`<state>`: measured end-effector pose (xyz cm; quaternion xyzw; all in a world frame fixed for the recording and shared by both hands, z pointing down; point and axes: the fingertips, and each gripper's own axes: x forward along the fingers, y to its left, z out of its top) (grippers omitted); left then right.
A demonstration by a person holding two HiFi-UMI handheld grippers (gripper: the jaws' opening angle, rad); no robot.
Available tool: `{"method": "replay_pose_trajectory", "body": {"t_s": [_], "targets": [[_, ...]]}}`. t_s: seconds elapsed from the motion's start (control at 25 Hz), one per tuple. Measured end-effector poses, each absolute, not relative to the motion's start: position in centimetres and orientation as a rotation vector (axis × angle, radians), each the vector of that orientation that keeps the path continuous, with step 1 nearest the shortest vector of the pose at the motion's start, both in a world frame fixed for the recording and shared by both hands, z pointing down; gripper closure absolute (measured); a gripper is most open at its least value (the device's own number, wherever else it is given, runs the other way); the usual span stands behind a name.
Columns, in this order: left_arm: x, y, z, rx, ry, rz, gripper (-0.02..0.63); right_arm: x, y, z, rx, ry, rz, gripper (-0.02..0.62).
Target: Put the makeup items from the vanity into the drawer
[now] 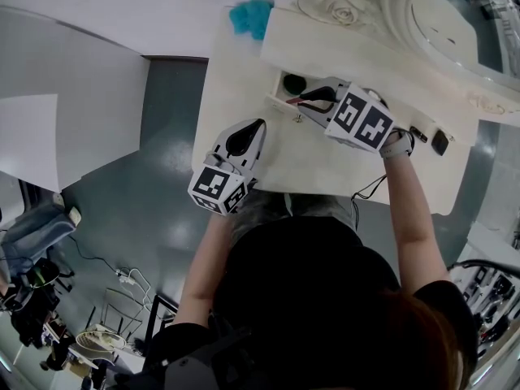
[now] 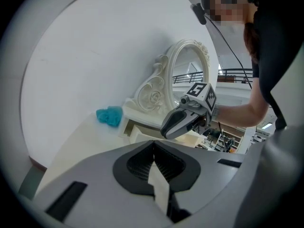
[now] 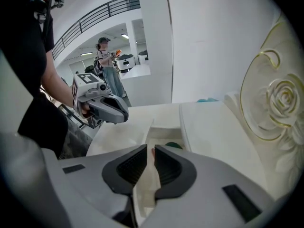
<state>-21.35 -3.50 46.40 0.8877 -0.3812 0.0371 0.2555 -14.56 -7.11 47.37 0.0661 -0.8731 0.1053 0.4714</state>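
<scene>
Drawer [image 3: 161, 135] open; thin red item [image 1: 299, 100], poss. pencil, in R gripper [image 3: 151, 147] jaws

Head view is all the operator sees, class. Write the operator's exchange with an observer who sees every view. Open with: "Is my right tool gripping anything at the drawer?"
Observer: Yes. In its own view the right tool has its jaws nearly together on a thin red thing.
Operator: Is the left tool carrying anything?
Observer: No. The left tool has its jaws together, with nothing between them.
Operator: What is that dark thing in the drawer?
Observer: The right gripper view shows a green thing lying in the drawer. What it is I cannot tell.
</scene>
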Motion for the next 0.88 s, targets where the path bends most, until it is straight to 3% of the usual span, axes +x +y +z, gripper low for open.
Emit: {"method": "replay_pose_trajectory", "body": {"t_s": [0.4, 0.88], "targets": [[-18.6, -2.9, 46.1, 2.444, -0.949, 0.113, 0.592, -13.0, -5.6, 45.8, 0.271, -2.218, 0.175, 0.571], [-10.4, -1.8, 45.8, 2.536, -0.715, 0.176, 0.592, -6.9, -2.1, 46.0, 0.403, -2.229, 0.248, 0.571]]}}
